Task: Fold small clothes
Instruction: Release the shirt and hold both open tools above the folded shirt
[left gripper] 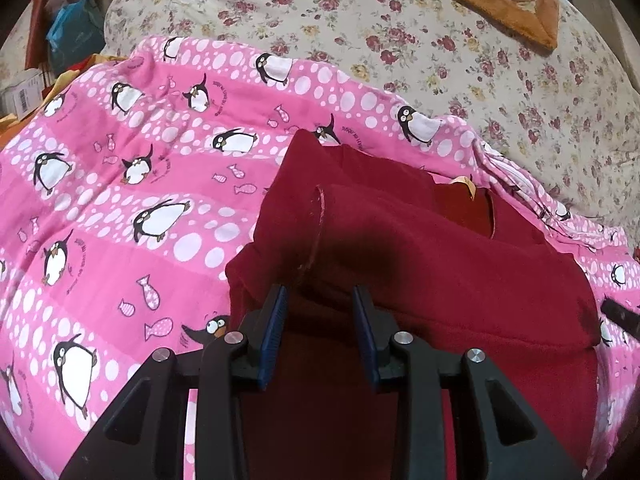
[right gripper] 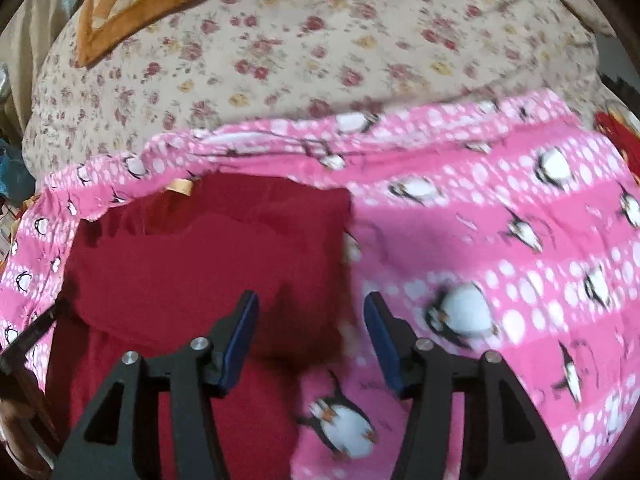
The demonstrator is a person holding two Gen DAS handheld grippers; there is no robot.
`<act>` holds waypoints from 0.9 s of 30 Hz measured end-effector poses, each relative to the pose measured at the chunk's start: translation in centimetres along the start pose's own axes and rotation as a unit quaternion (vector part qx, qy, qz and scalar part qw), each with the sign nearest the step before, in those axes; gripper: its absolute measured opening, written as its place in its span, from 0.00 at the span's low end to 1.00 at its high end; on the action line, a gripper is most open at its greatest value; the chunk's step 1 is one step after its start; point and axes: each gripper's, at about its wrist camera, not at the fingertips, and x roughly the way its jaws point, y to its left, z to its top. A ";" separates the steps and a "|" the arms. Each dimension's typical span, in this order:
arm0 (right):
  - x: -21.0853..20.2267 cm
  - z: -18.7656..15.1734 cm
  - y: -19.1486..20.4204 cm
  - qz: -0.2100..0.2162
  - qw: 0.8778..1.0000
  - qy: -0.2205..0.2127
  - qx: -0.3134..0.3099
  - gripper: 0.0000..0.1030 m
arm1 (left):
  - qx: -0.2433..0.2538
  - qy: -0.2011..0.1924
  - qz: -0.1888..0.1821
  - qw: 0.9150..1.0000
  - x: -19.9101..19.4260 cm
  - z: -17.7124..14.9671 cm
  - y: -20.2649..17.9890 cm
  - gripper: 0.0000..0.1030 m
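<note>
On the bed, over the pink sheet (left gripper: 120, 208), the red garment (left gripper: 420, 248) lies partly folded just ahead of the left tool (left gripper: 320, 300), jaws apart and empty, while the right tool (right gripper: 310, 308), gaping empty, straddles its right edge.

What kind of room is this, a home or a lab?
Most likely a bedroom at home: a floral bedspread, a pink penguin-print sheet spread over it, and a dark red garment laid out for folding.
</note>
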 end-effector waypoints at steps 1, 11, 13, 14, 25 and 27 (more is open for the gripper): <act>0.5 0.5 0.6 0.005 1.000 -0.003 -0.008 0.56 | 0.002 0.000 0.000 1.000 0.0 0.0 0.0 0.12; 8.1 4.2 0.9 -0.028 0.999 0.013 -0.009 0.42 | 0.026 0.004 0.004 1.000 0.9 0.0 -0.5 0.12; 8.7 4.1 -0.9 -0.017 0.999 0.026 0.032 0.41 | 0.028 0.005 0.001 1.000 0.9 0.0 -0.4 0.12; 8.4 3.9 -1.3 -0.005 0.999 0.025 0.037 0.41 | 0.029 0.005 0.000 1.000 0.8 0.0 -0.4 0.12; -2.2 -3.9 -2.2 0.056 0.994 0.096 -0.022 0.68 | 0.006 0.060 -0.037 0.997 -2.9 -2.2 2.2 0.12; -3.5 -5.8 -2.0 0.073 0.992 0.098 -0.034 0.68 | 0.007 0.064 -0.038 0.997 -3.9 -3.1 2.6 0.12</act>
